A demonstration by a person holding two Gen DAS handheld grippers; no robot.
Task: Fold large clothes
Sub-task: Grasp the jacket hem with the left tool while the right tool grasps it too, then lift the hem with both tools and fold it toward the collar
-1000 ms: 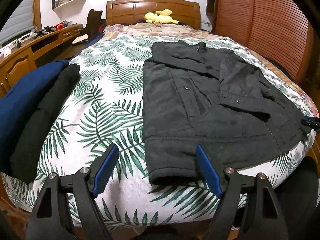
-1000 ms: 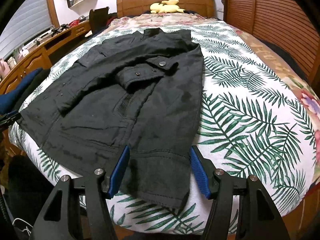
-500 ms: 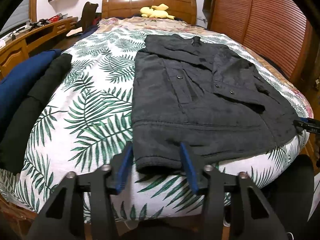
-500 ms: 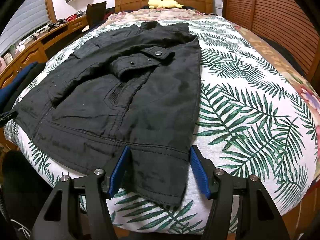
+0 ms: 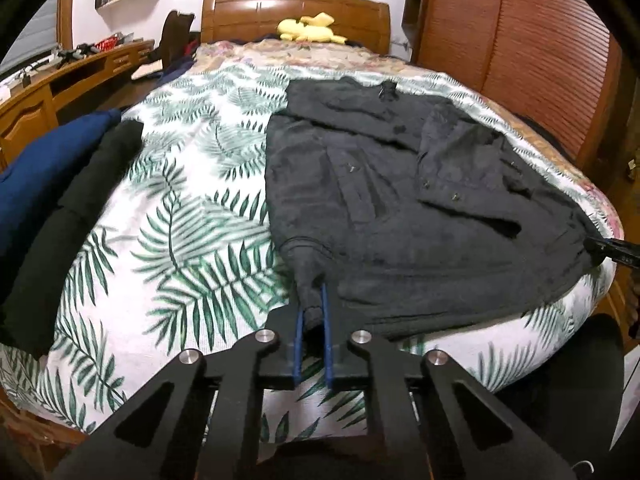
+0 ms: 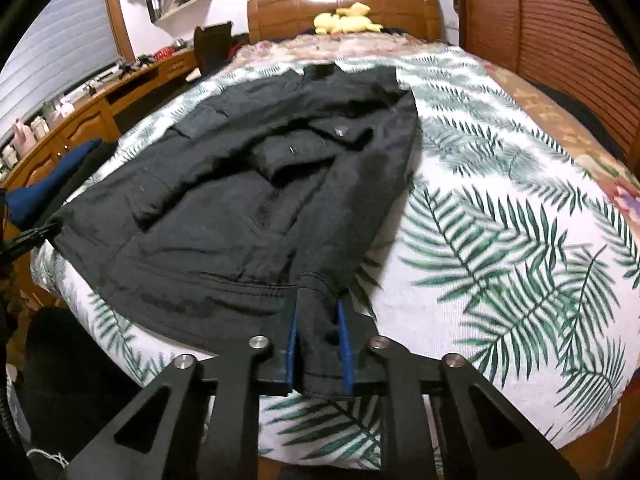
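A dark grey jacket (image 5: 400,208) lies spread on the bed, collar toward the headboard, sleeves folded across its front; it also shows in the right wrist view (image 6: 248,208). My left gripper (image 5: 311,304) is shut on the jacket's near left hem corner, which is bunched between the blue pads. My right gripper (image 6: 318,316) is shut on the jacket's near right hem corner. The right gripper's tip (image 5: 612,250) shows at the right edge of the left wrist view, and the left gripper's tip (image 6: 28,238) at the left edge of the right wrist view.
The bed has a leaf-print cover (image 5: 180,240). A blue garment (image 5: 36,184) and a black one (image 5: 68,220) lie along its left side. A yellow plush toy (image 5: 308,28) sits by the wooden headboard. A wooden desk (image 5: 60,80) stands at left, slatted wardrobe doors (image 5: 520,48) at right.
Both grippers have closed on the jacket's near hem corners, which were lying loose between open jaws before. The hem corners are now bunched and slightly lifted.
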